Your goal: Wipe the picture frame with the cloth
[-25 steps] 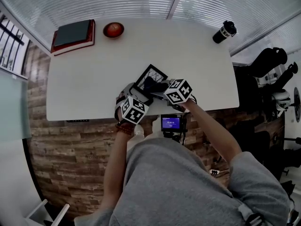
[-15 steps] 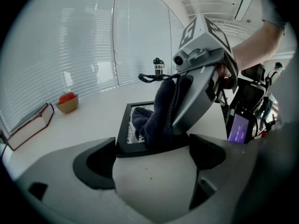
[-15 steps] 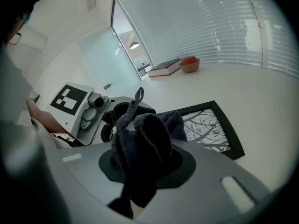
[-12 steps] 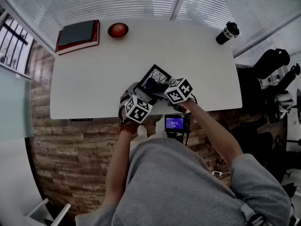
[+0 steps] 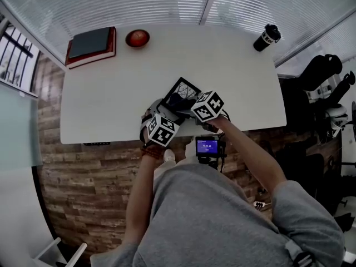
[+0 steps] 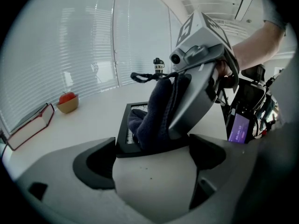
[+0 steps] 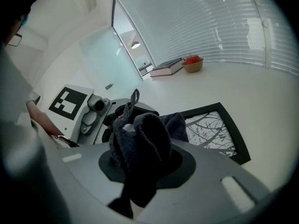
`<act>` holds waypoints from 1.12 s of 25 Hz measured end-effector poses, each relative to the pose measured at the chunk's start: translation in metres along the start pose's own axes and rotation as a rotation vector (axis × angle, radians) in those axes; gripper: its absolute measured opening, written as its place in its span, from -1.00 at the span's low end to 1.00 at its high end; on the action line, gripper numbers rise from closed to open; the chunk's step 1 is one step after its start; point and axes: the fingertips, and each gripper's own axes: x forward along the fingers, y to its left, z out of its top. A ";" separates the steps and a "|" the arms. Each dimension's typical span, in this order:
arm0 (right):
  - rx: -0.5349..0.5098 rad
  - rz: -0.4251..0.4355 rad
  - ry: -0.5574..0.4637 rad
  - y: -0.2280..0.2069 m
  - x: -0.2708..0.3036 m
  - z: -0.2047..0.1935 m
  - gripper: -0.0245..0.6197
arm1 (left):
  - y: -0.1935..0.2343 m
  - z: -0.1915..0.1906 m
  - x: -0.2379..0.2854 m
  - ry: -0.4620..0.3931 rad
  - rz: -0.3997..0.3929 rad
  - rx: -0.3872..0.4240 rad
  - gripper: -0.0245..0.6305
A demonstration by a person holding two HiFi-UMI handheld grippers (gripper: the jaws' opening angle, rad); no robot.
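A black picture frame [image 5: 187, 86] with a branch print lies tilted near the white table's [image 5: 111, 93] front edge. My left gripper [image 5: 166, 114] holds its near edge: in the left gripper view the frame [image 6: 122, 143] spans the wide gap between the two pads of the left gripper [image 6: 152, 149]. My right gripper [image 5: 187, 102] is shut on a bunched dark cloth [image 5: 177, 100], which rests on the frame's glass. In the right gripper view the cloth [image 7: 140, 139] fills the jaws of the right gripper [image 7: 140, 158] and hides the near part of the frame [image 7: 211, 127].
At the back left of the table lie a red-edged book [image 5: 90, 42] and a bowl with a red fruit [image 5: 137, 38]. A dark bottle [image 5: 266, 36] stands at the back right. A device with a lit screen [image 5: 207, 146] sits under the front edge. Office chairs [image 5: 320, 71] stand at the right.
The right gripper with the cloth has shifted only very slightly over the frame. The left gripper and the frame have stayed where they were.
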 end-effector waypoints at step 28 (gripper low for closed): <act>0.038 -0.360 -0.061 -0.139 -0.059 0.043 -0.55 | -0.003 0.000 0.001 0.001 -0.003 -0.001 0.61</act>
